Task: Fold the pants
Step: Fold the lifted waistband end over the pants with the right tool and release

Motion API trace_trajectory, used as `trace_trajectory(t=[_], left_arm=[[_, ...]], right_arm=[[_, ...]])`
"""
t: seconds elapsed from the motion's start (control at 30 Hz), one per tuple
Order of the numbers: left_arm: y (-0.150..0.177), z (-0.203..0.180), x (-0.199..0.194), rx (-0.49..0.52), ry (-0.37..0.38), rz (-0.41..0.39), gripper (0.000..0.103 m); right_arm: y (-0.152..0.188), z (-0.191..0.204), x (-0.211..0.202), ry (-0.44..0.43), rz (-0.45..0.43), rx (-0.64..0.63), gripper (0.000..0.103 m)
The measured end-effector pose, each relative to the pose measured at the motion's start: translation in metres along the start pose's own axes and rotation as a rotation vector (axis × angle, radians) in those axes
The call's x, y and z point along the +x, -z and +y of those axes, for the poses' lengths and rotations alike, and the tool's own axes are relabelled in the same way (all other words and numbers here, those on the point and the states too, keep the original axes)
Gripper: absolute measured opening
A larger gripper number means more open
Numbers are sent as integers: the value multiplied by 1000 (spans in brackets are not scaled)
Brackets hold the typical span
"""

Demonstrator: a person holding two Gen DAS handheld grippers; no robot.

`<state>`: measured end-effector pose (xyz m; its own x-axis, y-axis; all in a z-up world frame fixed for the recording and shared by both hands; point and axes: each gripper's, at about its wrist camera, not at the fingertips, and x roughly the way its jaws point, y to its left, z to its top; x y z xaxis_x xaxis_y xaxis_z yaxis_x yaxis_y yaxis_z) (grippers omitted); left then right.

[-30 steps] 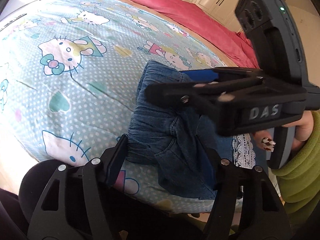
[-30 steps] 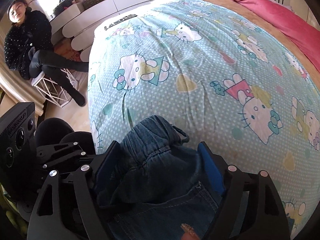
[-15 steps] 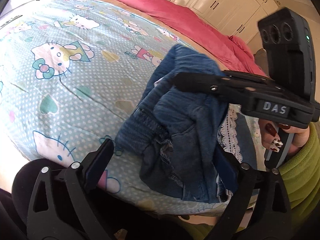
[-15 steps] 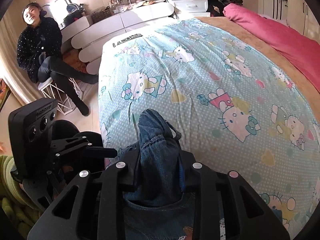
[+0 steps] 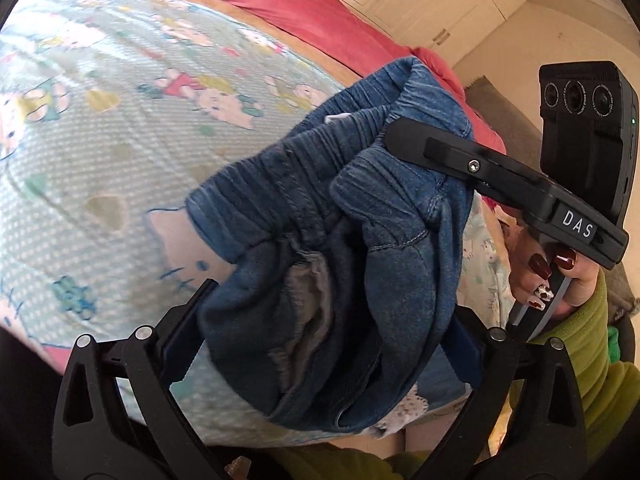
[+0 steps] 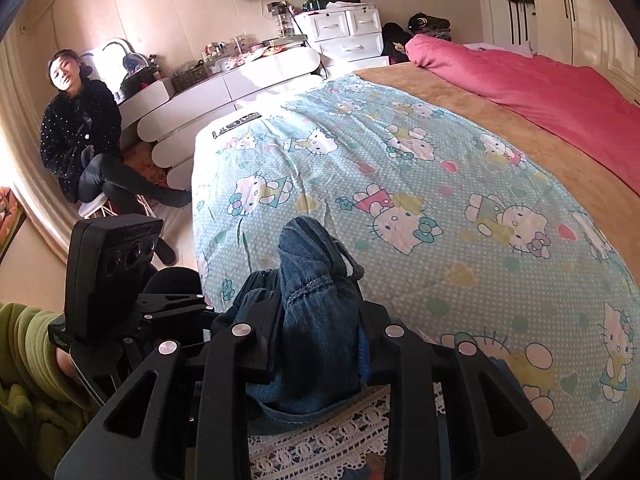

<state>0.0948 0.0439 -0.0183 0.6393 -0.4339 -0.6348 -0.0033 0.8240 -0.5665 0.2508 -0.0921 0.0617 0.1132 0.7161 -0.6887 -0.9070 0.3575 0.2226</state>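
Note:
The blue denim pants (image 5: pixel 340 240) hang in a crumpled bunch above the bed's near edge. My right gripper (image 6: pixel 320 316) is shut on the gathered waistband, and a tuft of denim (image 6: pixel 312 256) sticks up past its fingertips. In the left wrist view one right finger (image 5: pixel 460 156) reaches in from the right and pinches the cloth from above. My left gripper (image 5: pixel 326 332) stands wide open below the bunch. The cloth hangs between its fingers, and the pads do not press on it. The right wrist view shows the left gripper's body (image 6: pixel 116 264) at the left.
The bed carries a light-blue cartoon-cat sheet (image 6: pixel 440 200), a tan blanket and a pink quilt (image 6: pixel 540 80) at the far side. A white lace cloth (image 6: pixel 320 448) lies at the near edge. A person (image 6: pixel 80 132) sits left of the bed. A green-sleeved hand (image 5: pixel 568 280) holds the right gripper.
My right gripper shut on the pants and lifted the bunch off the sheet. My left gripper opened wide and let go, and both hands moved.

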Motion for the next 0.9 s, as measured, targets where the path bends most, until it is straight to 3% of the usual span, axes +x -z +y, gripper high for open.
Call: trace_trajectory(t=[0.27, 0.4, 0.43, 0.47, 0.67, 0.73, 0.83, 0.9], left_arm=[[-4, -53, 20, 141, 13, 20, 91], [-4, -75, 32, 204, 33, 52, 91], [-4, -80, 36, 218, 40, 64, 91], [-2, -86, 41, 239, 45, 83, 91], [9, -129, 63, 417, 78, 164, 91], [8, -135, 62, 457, 96, 150, 91], [4, -142, 41, 497, 124, 105, 91], [-7, -147, 34, 527, 91, 63, 91]], right_arm=[[23, -22, -29, 28, -46, 50, 30], [42, -39, -45, 93, -43, 84, 36], [49, -43, -50, 133, -39, 92, 41], [55, -45, -56, 174, -44, 101, 52], [94, -64, -82, 433, -16, 189, 66], [108, -66, -92, 511, -13, 221, 69], [122, -65, -104, 557, -34, 272, 74], [130, -62, -113, 573, -59, 306, 76]])
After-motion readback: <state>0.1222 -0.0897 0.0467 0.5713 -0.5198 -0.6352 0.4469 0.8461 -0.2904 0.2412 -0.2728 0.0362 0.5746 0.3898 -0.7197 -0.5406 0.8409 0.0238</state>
